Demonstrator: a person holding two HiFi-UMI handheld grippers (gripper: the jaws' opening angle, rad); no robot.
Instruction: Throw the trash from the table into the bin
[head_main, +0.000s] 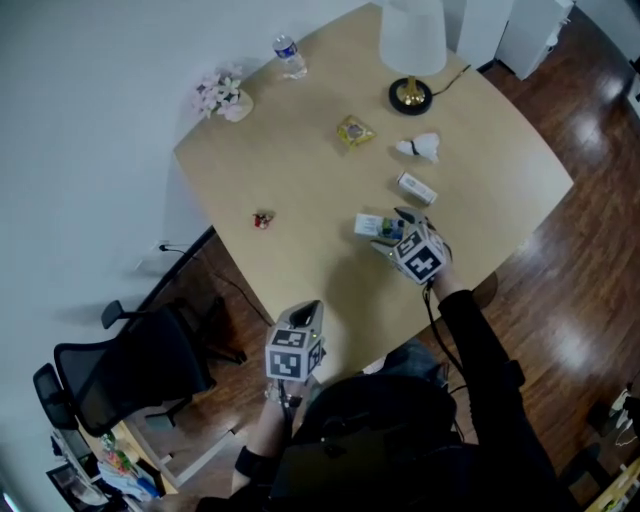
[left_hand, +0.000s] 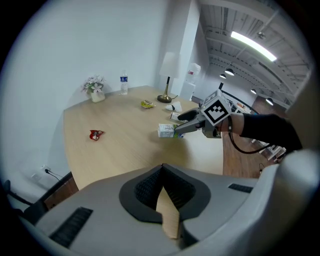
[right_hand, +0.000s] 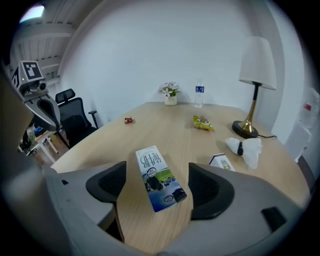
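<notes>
A blue and white milk carton (right_hand: 159, 177) lies flat on the light wooden table (head_main: 300, 170), between the jaws of my right gripper (right_hand: 156, 182). That gripper is open and its pads stand clear of the carton (head_main: 372, 226) on both sides. My left gripper (head_main: 310, 308) hangs over the table's near edge, shut with nothing in it. More trash lies around: a red wrapper (head_main: 263, 219), a yellow wrapper (head_main: 354, 131), a crumpled white tissue (head_main: 420, 147) and a small white box (head_main: 416, 187). No bin is in view.
At the table's far side stand a lamp (head_main: 411, 40), a water bottle (head_main: 289, 55) and a small pot of flowers (head_main: 222, 95). A black office chair (head_main: 130, 370) stands on the dark wood floor to the left of the table.
</notes>
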